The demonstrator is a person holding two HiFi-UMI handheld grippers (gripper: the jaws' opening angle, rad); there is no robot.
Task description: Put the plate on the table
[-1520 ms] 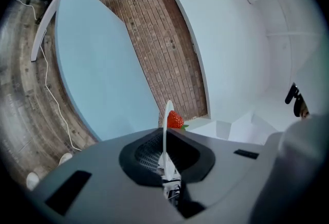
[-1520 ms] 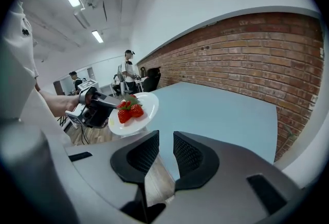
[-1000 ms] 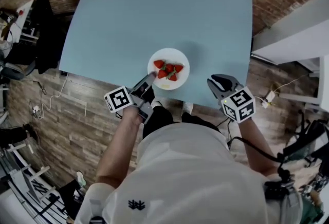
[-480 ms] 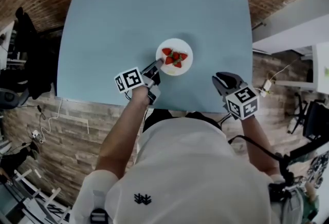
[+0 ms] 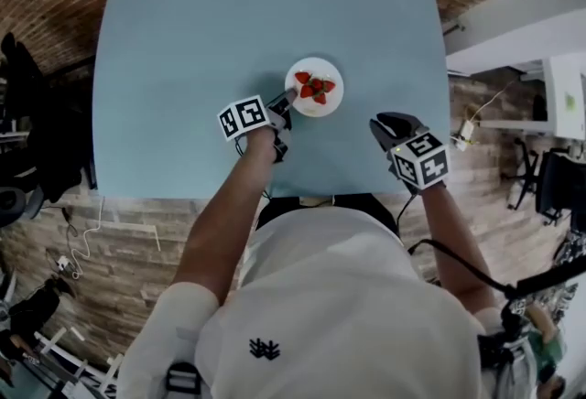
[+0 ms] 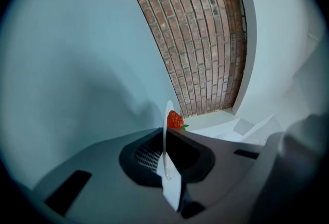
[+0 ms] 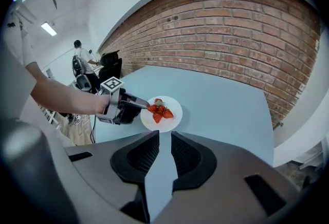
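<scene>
Head view: the plate [image 5: 331, 70] of strawberries [image 5: 314, 87] is at the middle of the worktop [image 5: 183, 40], the left gripper [image 5: 286, 99] at its near rim and the right gripper [image 5: 385, 124] well apart. Left gripper view: the fingers [image 6: 141, 156] clamp the plate's rim. Right gripper view: its 2 fingers stand slightly apart, empty.

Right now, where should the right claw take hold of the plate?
Probably the bare near-right rim of the plate, coming in flat from the side of the right claw. The rim is thin, strawberries fill the middle, and the left claw clamps the near-left rim.
</scene>
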